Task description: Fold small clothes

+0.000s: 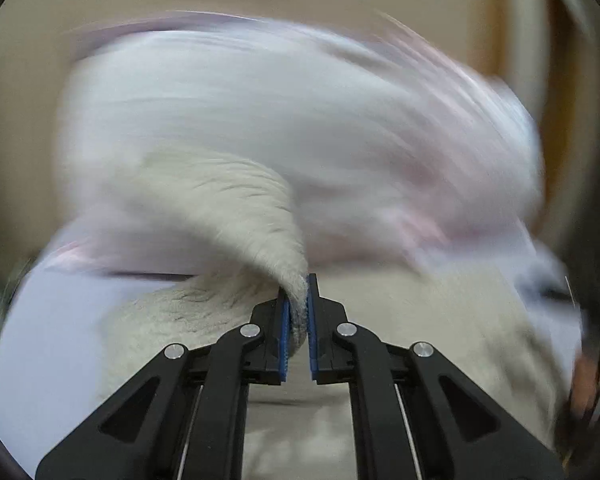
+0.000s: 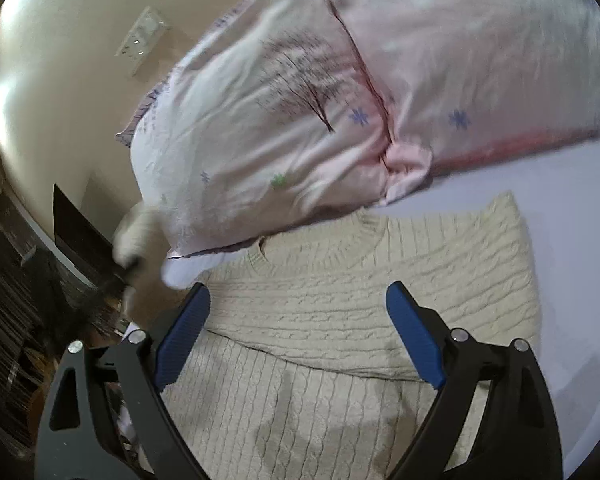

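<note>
Two hand-held tools work a cream cable-knit sweater [image 2: 340, 320] on a bed during a folding task. In the left wrist view, the left tool [image 1: 298, 312] has its blue pads pressed together on a bunched end of the knit, probably a sleeve, which rises from the pads in a twisted curl and runs away to the left; heavy motion blur smears everything past the pads, suggesting the sleeve is being swung across the body to make a fold. In the right wrist view, the right tool [image 2: 298, 312] hovers over the sweater's body with its jaws spread wide and nothing between them, seemingly poised to steady the cloth or take the next corner. The sweater lies flat just below it, neckline pointing away, one layer already lapped across its middle so that a straight folded edge crosses the ribbed lower part. The garment rests on a pale lilac bedsheet [image 2: 572, 248], a soft surface on which knitwear is likely to shift when pulled. Just beyond the neckline, a pink floral pillow [image 2: 284, 128] touches or overlaps the collar edge, with a second pillow [image 2: 480, 48] beside it. Behind stands a cream wall [image 2: 68, 52] carrying a switch plate [image 2: 142, 38].
</note>
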Motion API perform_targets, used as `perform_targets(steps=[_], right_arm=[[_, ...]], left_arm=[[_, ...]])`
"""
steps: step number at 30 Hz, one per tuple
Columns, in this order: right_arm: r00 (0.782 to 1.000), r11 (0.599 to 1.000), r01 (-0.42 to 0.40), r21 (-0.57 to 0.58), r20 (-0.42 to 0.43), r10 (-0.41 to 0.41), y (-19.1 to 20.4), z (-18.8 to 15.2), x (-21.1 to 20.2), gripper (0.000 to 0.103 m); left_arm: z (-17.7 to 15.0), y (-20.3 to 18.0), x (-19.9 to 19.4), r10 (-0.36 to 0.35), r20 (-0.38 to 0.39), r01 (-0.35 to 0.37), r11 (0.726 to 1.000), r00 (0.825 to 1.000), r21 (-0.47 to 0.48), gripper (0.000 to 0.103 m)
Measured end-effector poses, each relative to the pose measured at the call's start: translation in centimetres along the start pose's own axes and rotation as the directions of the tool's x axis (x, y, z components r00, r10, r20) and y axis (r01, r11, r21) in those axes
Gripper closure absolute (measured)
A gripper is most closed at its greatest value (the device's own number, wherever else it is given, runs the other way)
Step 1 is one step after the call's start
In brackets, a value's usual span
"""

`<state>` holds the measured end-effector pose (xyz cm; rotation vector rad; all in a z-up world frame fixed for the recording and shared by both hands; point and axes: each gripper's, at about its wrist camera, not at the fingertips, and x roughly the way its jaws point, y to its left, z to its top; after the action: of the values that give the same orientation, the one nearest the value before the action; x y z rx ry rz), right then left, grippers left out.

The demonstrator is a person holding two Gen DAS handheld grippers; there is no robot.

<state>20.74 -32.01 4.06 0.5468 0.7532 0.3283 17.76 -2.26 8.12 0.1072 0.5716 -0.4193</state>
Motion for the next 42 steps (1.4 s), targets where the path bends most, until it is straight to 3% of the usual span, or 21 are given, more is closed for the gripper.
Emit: perform_targets(steps=[2,4,5,7,9,15,20,24,26,31,33,35,37,40,42], right_arm=[[0.999,0.998,0.007,0.065,-0.054,-0.003,-1.6,-0.1,1.3,0.015],[0.995,0.992,0.014,0.126,-0.101,-0.002,-3.2,-0.2,2.0,0.026],[0.993,0.987,0.024,0.161,-0.121,-0.004,-4.2,-0.4,2.2,0.034],[0.991,0.978,0.035,0.205,-0.130,-0.008,-5.7,-0.5,2.2,0.037],[0.989,0.967,0.053,0.248,-0.149,-0.016,-7.0,-0.7,2.4,0.048],[0.980,0.965,0.073,0.250,-0.199,-0.022,-7.2,-2.2,2.6,0.051],[0.967,0.982,0.153,0.113,-0.222,-0.125,-4.9,-3.0,2.7,0.051],[0.950,0.975,0.214,-0.057,-0.219,-0.222,-2.6,-4.7,2.3,0.055],[0.939,0.957,0.250,-0.148,-0.204,-0.276,-1.4,-5.8,1.9,0.056],[0.911,0.896,0.300,-0.328,-0.181,-0.371,1.1,-8.3,2.2,0.073],[0.902,0.857,0.329,-0.396,-0.137,-0.410,2.0,-8.8,2.4,0.098],[0.921,0.887,0.303,-0.348,-0.130,-0.366,1.7,-7.8,1.7,0.098],[0.929,0.887,0.339,-0.313,-0.040,-0.369,1.5,-5.9,-0.1,0.098],[0.923,0.893,0.383,-0.238,0.056,-0.381,0.2,-2.4,-2.0,0.098],[0.898,0.873,0.439,-0.214,0.090,-0.430,-0.7,-0.8,-1.5,0.098]], left_arm=[[-2.4,-6.3,3.2,-0.060,-0.104,0.077,0.983,0.993,0.169,0.096],[-4.0,-8.3,4.0,-0.104,-0.162,0.135,0.971,0.981,0.197,0.094],[-4.6,-8.0,3.3,-0.119,-0.166,0.147,0.974,0.979,0.170,0.093],[-4.8,-5.9,1.0,-0.128,-0.135,0.141,0.986,0.982,0.090,0.090],[-5.2,-3.1,-1.0,-0.093,-0.113,0.097,0.995,0.989,0.031,0.088],[-9.5,5.3,-6.9,0.039,-0.126,-0.058,0.987,0.991,-0.151,0.070],[-14.1,8.0,-8.8,0.001,-0.184,-0.058,0.951,0.983,-0.304,0.063],[-16.1,8.1,-9.6,-0.054,-0.177,-0.016,0.928,0.983,-0.373,0.058],[-16.6,7.9,-9.5,-0.065,-0.174,-0.006,0.924,0.983,-0.381,0.053],[-17.1,7.6,-9.9,-0.070,-0.158,0.004,0.922,0.985,-0.386,0.050],[-17.2,7.5,-10.0,-0.069,-0.155,0.004,0.924,0.985,-0.383,0.049],[-17.3,7.4,-10.2,-0.072,-0.155,0.007,0.923,0.985,-0.385,0.049],[-17.4,7.3,-10.3,-0.080,-0.153,0.014,0.921,0.985,-0.390,0.049],[-17.4,7.2,-10.4,-0.084,-0.152,0.017,0.920,0.985,-0.392,0.048],[-17.3,6.9,-10.3,-0.081,-0.154,0.015,0.921,0.985,-0.389,0.046]])
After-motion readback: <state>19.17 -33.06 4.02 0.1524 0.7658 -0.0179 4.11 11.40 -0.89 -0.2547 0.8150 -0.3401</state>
